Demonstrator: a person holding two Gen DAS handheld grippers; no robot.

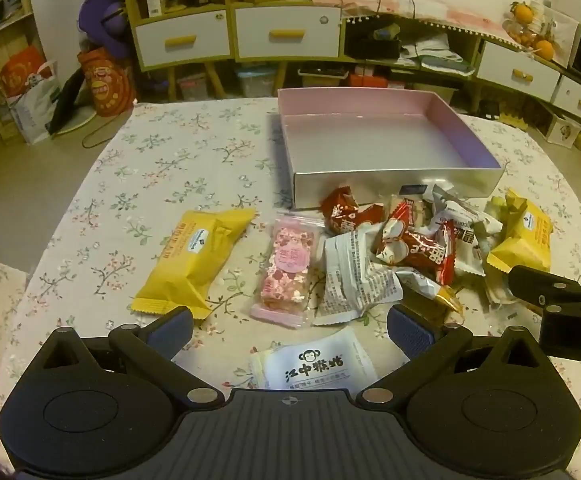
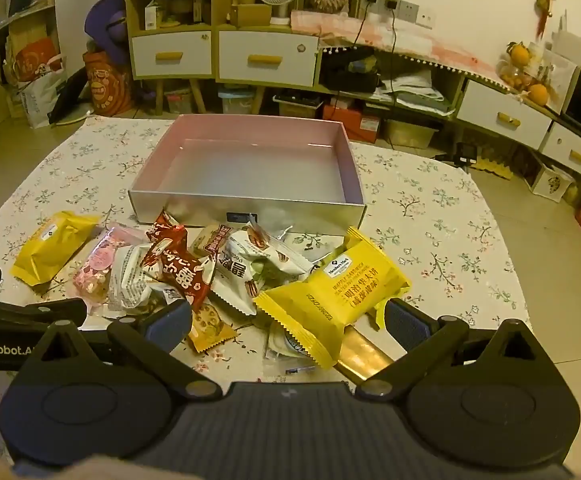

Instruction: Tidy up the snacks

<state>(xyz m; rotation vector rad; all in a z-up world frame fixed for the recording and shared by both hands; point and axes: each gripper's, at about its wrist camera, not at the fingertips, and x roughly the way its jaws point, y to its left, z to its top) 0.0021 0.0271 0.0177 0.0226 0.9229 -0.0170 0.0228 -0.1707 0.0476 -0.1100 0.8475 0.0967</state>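
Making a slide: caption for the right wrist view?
Open right gripper above a yellow waffle packet in piled snacks, empty pink box behind.

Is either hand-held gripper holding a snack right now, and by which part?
Nothing is held: the left hand-held gripper and right hand-held gripper are both open above the snacks.

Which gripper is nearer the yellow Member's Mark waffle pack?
Right. The right gripper hovers open right over the yellow waffle pack; the left gripper sits farther left, over the white monkey-logo packet.
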